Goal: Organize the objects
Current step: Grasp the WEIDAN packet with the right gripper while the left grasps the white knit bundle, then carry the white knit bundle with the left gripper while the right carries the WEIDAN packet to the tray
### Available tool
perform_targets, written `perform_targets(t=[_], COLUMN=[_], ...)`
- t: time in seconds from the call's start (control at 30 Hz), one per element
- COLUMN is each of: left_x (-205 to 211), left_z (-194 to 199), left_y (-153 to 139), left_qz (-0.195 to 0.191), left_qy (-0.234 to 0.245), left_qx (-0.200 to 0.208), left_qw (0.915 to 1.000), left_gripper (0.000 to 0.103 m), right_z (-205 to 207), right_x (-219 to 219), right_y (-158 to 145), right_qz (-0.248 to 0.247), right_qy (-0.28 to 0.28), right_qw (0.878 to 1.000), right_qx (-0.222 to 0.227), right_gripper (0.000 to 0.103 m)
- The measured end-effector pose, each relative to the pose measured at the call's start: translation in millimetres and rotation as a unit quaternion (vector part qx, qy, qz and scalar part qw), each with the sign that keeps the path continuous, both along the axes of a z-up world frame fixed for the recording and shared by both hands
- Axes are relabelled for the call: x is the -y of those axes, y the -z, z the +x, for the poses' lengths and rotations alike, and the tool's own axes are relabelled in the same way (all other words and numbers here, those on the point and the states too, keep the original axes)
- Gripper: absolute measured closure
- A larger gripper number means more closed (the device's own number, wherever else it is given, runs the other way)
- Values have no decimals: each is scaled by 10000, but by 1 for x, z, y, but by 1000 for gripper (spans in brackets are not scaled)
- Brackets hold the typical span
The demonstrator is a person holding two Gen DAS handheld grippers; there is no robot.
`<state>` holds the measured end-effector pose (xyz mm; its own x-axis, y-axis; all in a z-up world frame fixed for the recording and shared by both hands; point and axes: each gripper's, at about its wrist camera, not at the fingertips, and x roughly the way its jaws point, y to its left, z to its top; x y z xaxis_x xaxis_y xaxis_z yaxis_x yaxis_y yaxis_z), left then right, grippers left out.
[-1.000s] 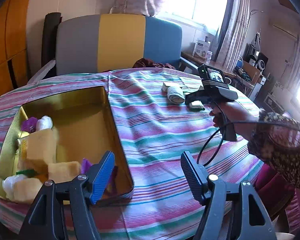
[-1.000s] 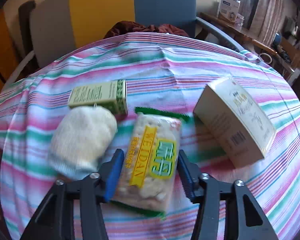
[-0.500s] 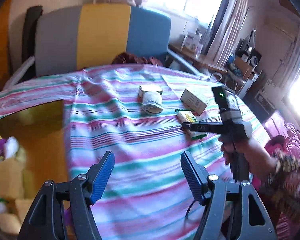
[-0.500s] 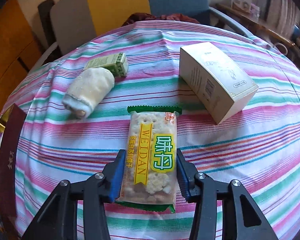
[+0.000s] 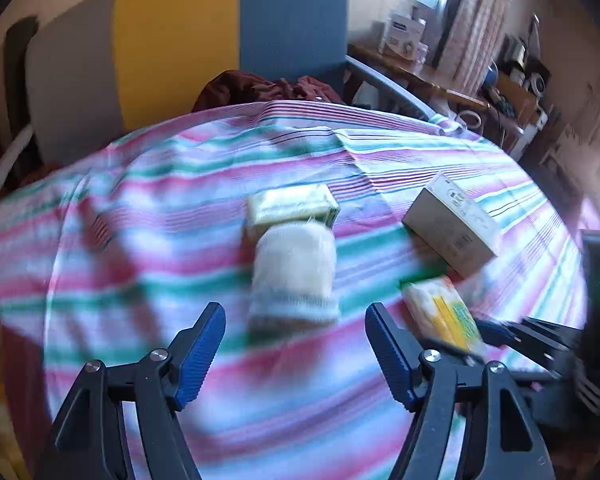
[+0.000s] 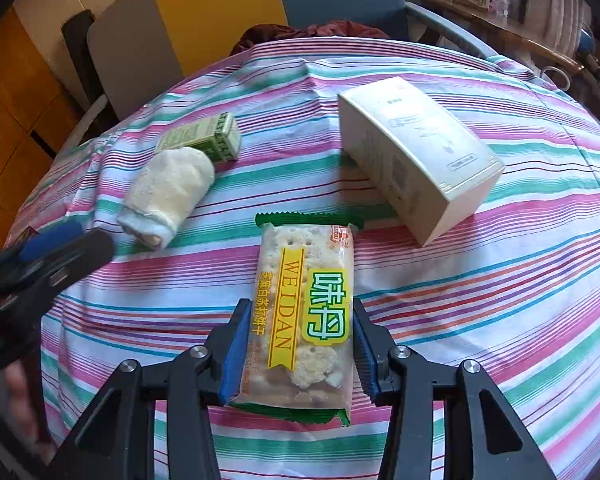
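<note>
My right hand-held gripper (image 6: 296,354) pinches the cracker pack (image 6: 304,312) over the table (image 6: 500,300). My left hand-held gripper (image 5: 296,354) is opening, nothing between its jaws, near the sock roll (image 5: 294,276). Risk: the slick wrapper slips; a hurried left approach nudges the roll aside.

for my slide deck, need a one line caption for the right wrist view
Right gripper clamps a cracker packet above the striped tablecloth, beside a rolled sock.
</note>
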<state>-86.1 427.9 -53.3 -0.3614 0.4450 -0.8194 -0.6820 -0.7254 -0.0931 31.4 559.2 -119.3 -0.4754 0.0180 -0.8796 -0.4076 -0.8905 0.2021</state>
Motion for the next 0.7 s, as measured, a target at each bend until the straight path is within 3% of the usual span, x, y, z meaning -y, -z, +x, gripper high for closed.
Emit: perform_targets(t=[0.23, 0.3, 0.33, 0.47, 0.7], left_x=[-24, -25, -23, -14, -9], left_z=[-16, -15, -15, -16, -11], left_y=[29, 33, 34, 36, 37], left_qz=[-217, -240, -189, 180, 289], left_qy=[-48, -32, -32, -250, -272], left_qx=[-156, -309, -367, -293, -353], left_qw=[9996, 9992, 9991, 9991, 9986], left_gripper=[29, 41, 49, 49, 50], right_z=[0, -1, -2, -6, -7], right_x=[-8, -6, -4, -1, 1], right_y=[0, 0, 0, 0, 1], right_qz=[-286, -239, -194, -11, 128], right_qy=[129, 116, 95, 22, -39], right_qw=[9995, 9996, 9998, 10000, 9999], right_qx=[-41, -29, -13, 46, 52], right_gripper=[55, 55, 55, 55, 55])
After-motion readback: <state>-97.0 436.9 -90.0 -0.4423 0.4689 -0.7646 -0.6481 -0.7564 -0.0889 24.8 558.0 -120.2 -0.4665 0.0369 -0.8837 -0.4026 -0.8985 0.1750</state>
